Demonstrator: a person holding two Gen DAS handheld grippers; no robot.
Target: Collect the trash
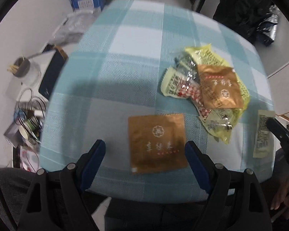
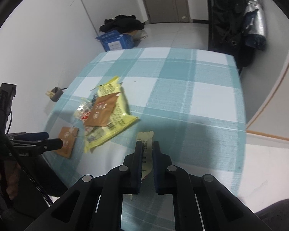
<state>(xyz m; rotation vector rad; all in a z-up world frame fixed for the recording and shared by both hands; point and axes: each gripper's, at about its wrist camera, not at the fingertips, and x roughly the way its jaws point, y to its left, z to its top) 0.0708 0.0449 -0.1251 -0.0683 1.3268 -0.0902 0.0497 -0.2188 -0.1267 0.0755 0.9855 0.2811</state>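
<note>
A brown square sachet (image 1: pixel 157 142) lies flat on the checked tablecloth (image 1: pixel 129 38), between the fingers of my open left gripper (image 1: pixel 145 146); it also shows in the right wrist view (image 2: pixel 67 142). A pile of wrappers (image 1: pixel 208 84), yellow, brown and red-white, lies beyond it to the right, and shows in the right wrist view (image 2: pixel 107 113). My right gripper (image 2: pixel 146 146) is closed on a pale yellow narrow wrapper (image 2: pixel 146 148), held just above the cloth. That wrapper shows at the right edge of the left wrist view (image 1: pixel 263 134).
The table's left edge drops to a floor cluttered with cables, a cup and boxes (image 1: pixel 27 119). A blue crate (image 2: pixel 116 40) with dark clothes stands by the far wall. A dark coat and silver bag (image 2: pixel 254 19) hang at the far right.
</note>
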